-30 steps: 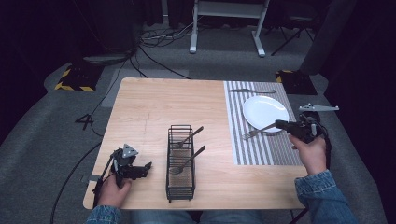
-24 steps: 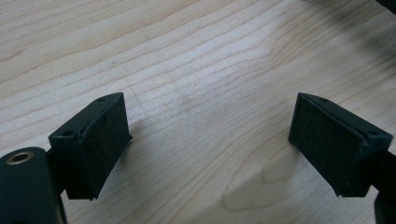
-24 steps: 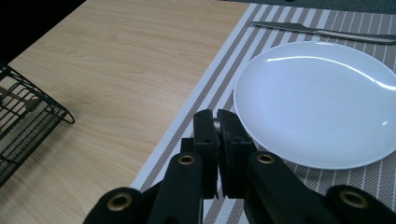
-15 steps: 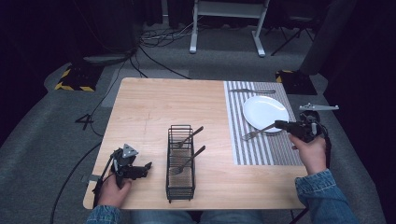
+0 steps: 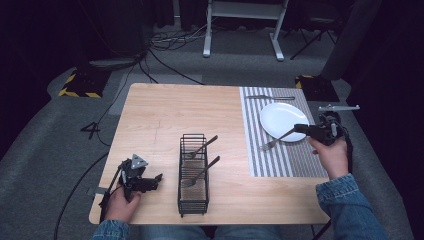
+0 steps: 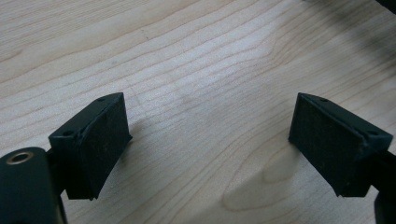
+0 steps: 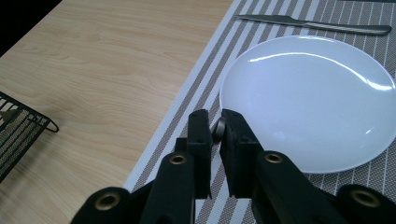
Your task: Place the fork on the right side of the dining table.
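Table point(image 5: 165, 115): striped placemat point(image 5: 260, 160) on its right side, wire caddy point(image 5: 193, 197) near the front edge holding two utensils. White plate point(image 5: 282, 120) on the placemat. Fork point(image 5: 277, 140) between the right hand-held gripper point(image 5: 301, 129) jaws, which have just been opening slightly, tines over the placemat beside the plate. Left hand-held gripper point(image 5: 159, 177) wide open, empty.

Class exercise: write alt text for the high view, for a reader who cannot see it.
At a wooden table, the right hand-held gripper holds a fork by its handle beside a white plate on a striped placemat. The left hand-held gripper rests open near a black wire rack holding two utensils.
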A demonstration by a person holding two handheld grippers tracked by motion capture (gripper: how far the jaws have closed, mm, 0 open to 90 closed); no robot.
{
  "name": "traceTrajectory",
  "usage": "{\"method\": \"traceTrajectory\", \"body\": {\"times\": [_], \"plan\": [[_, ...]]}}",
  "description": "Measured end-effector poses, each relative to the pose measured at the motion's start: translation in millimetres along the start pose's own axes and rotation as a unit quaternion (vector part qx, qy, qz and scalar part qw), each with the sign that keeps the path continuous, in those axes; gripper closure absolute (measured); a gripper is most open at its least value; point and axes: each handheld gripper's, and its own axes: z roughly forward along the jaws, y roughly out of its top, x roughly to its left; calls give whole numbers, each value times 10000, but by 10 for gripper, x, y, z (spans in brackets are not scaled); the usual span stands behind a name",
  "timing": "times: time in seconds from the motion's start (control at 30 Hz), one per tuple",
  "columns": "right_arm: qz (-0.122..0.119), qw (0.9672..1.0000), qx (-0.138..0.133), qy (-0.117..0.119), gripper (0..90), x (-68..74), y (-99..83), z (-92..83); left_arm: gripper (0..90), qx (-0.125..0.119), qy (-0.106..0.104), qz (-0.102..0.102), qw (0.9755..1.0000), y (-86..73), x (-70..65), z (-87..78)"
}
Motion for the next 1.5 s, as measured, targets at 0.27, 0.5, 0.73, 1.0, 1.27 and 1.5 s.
{"method": "traceTrajectory", "body": {"times": [0.27,0.5,0.73,1.0,1.27,1.5], "plan": [[88,9999,68,-121,730,-78,3,49,122,1,1,-1,10000,0,0,0],[264,9996,67,-100,630,-179,-12,85,122,-2,0,-6,10000,0,-1,0],[390,9989,183,-170,560,-261,-38,115,122,-2,-3,-8,10000,0,-2,0],[651,9969,331,-284,524,-416,-122,158,122,0,-3,-6,10000,0,-2,0],[751,9956,443,-331,501,-518,-211,217,122,-2,1,-6,10000,0,-2,0],[811,9948,532,-326,487,-565,-279,269,122,-3,1,-6,10000,0,-2,0]]}}
